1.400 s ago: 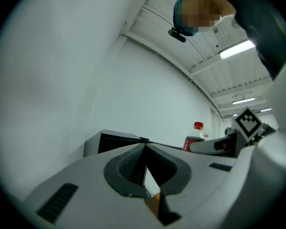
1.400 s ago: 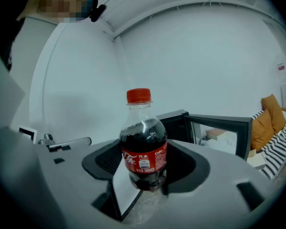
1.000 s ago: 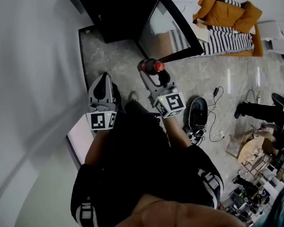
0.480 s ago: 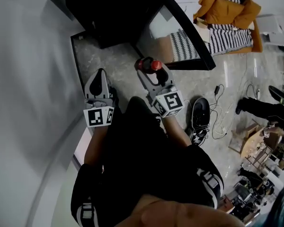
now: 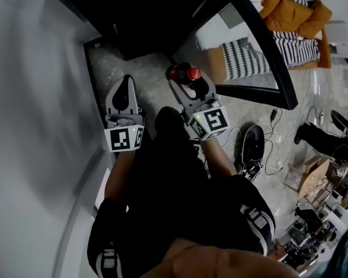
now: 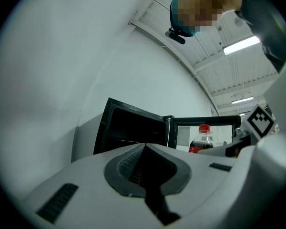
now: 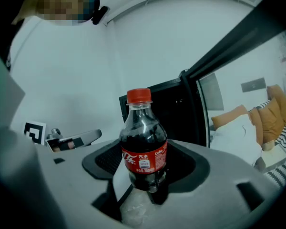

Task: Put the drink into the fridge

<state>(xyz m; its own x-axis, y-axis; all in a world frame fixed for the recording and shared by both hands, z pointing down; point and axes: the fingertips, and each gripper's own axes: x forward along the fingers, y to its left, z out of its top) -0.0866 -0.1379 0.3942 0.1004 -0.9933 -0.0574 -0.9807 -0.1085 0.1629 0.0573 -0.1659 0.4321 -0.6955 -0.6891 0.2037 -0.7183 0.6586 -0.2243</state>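
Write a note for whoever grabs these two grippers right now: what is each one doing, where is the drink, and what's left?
Right gripper: shut on the small dark cola bottle with a red cap, held upright.
Left gripper: shut, empty, beside it.
Black fridge: its glass door is open, and the bottle is just in front of the opening.
Done: bottle picked up, door open.
Left: set the bottle inside, let go.

My head cam: steep look down from above. Gripper cams sit close behind own jaws, tilted up; all three share open fridge (image 6: pixel 133 132) (dark cabinet).
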